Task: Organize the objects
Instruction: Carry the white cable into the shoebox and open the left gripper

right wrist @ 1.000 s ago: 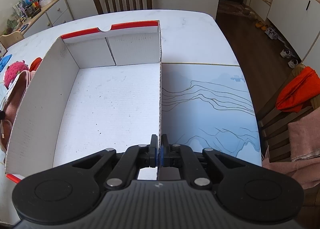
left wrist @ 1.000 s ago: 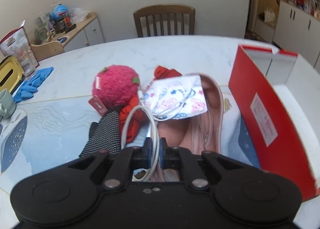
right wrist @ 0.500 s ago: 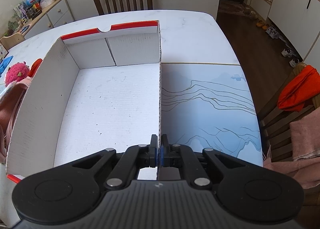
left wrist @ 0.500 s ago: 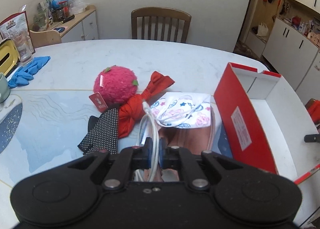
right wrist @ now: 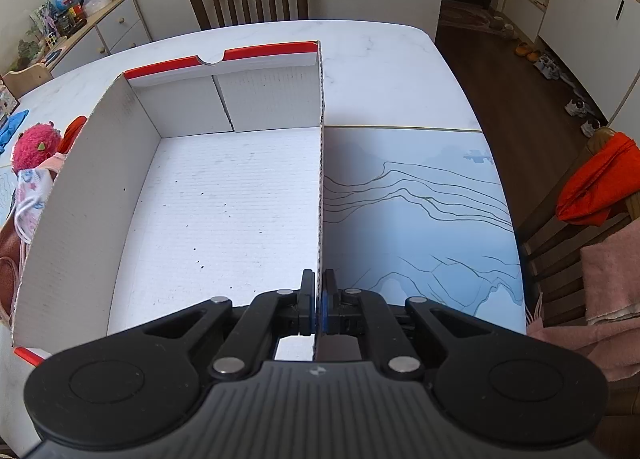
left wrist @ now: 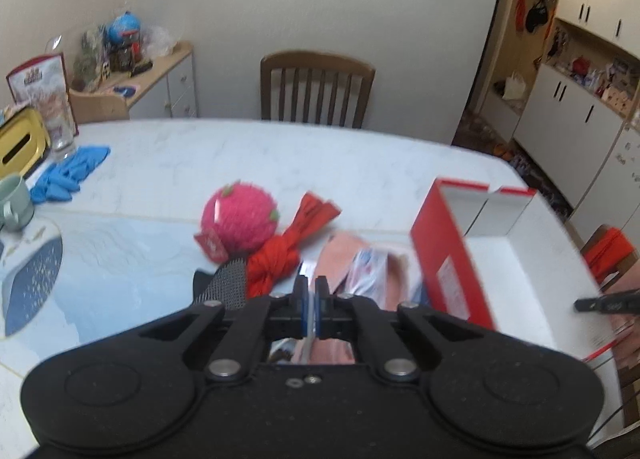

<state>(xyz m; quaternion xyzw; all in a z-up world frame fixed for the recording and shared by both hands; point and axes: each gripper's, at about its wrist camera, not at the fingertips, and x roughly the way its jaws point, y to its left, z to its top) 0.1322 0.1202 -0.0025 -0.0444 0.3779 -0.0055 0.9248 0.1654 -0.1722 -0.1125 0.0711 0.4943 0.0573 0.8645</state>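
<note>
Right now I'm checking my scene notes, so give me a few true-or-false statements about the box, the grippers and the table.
1. The box is empty. True.
2. The right gripper is shut on the box's wall. True.
3. The pink ball lies inside the box. False: it sits on the table beside the box.
4. The left gripper is wide open. False: it is shut.
5. Blue gloves lie on the table. True.

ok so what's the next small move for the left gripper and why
Probably swing the left gripper across, over the red wall of the box: its jaws pinch the loop of the patterned mask, the box is empty, and the right gripper grips its rim.
</note>
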